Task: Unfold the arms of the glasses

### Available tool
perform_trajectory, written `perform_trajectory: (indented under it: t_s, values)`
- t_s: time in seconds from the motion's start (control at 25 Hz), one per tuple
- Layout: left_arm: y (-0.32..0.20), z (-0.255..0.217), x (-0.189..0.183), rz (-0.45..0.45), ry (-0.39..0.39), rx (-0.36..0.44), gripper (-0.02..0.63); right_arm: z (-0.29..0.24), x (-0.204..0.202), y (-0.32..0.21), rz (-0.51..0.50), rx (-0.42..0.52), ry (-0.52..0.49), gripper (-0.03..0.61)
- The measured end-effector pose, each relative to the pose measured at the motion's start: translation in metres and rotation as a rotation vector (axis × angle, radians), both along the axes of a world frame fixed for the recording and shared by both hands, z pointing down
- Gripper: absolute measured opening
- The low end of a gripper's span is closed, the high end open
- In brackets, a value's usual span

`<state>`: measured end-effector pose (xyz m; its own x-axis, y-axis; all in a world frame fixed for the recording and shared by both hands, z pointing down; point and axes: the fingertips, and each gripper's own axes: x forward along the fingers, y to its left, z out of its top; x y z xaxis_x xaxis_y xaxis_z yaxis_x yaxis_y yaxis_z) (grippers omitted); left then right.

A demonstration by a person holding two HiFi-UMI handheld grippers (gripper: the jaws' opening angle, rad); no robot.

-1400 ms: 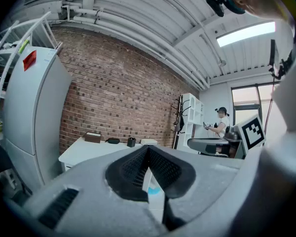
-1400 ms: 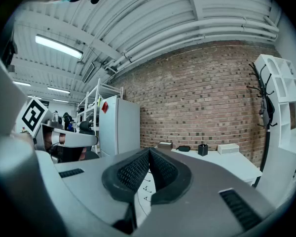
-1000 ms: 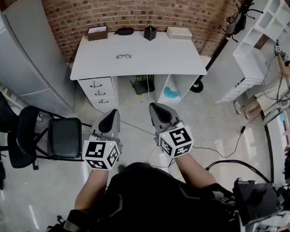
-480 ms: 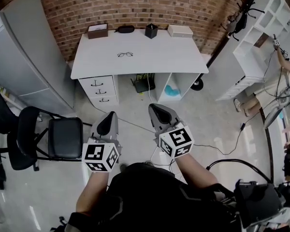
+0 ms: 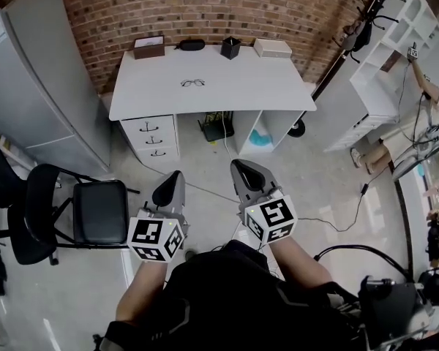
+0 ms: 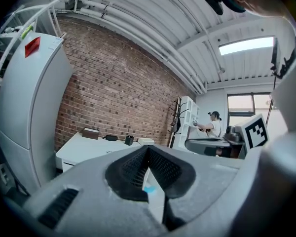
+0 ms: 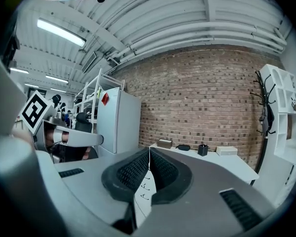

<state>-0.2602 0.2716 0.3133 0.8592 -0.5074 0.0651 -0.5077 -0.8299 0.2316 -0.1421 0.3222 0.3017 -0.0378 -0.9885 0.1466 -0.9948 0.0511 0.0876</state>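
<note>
Head view: the glasses [image 5: 193,83] lie on the white desk [image 5: 234,97] by the far brick wall, well apart from the left gripper [image 5: 177,175] and right gripper [image 5: 239,165], which are held near the person above the floor.

Left gripper view: its 2 jaws are pressed together with nothing between them, and the desk is far ahead.

Right gripper view: its 2 jaws are likewise closed and empty, with the desk far beyond them.

At twelve o'clock in the head view, a rough red brick wall [image 5: 205,9] stands behind the smooth, matt white tabletop [image 5: 234,93]. The left tongs [image 6: 148,149] and right tongs [image 7: 149,151] are matt grey plastic with black ribbed pads [image 6: 130,171]. The floor [image 5: 329,181] is pale and faintly glossy.
</note>
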Motion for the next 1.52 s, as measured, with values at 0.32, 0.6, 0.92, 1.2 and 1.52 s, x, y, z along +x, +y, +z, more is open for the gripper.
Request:
perform_trajectory:
  t_s: [0.32,0.6,0.92,1.2,1.52]
  values:
    - [-0.012,0.009,0.0,0.01,0.007,-0.019,0.009,0.008,-0.002,-0.009,0.0,-0.012,0.005,0.009]
    - [-0.043,0.02,0.023,-0.017,-0.018,-0.026,0.009,0.023,0.025,-0.047,-0.028,-0.023,-0.032,0.009]
    - [-0.096,0.009,0.07,-0.054,-0.031,0.0,0.009,0.015,0.074,-0.104,-0.072,-0.011,-0.047,0.009]
    - [-0.139,0.011,0.117,-0.071,-0.052,-0.02,0.009,0.014,0.115,-0.147,-0.106,-0.01,-0.073,0.009]
    - [-0.178,0.013,0.174,-0.095,-0.088,-0.033,0.009,0.017,0.173,-0.182,-0.137,-0.015,-0.108,0.009]
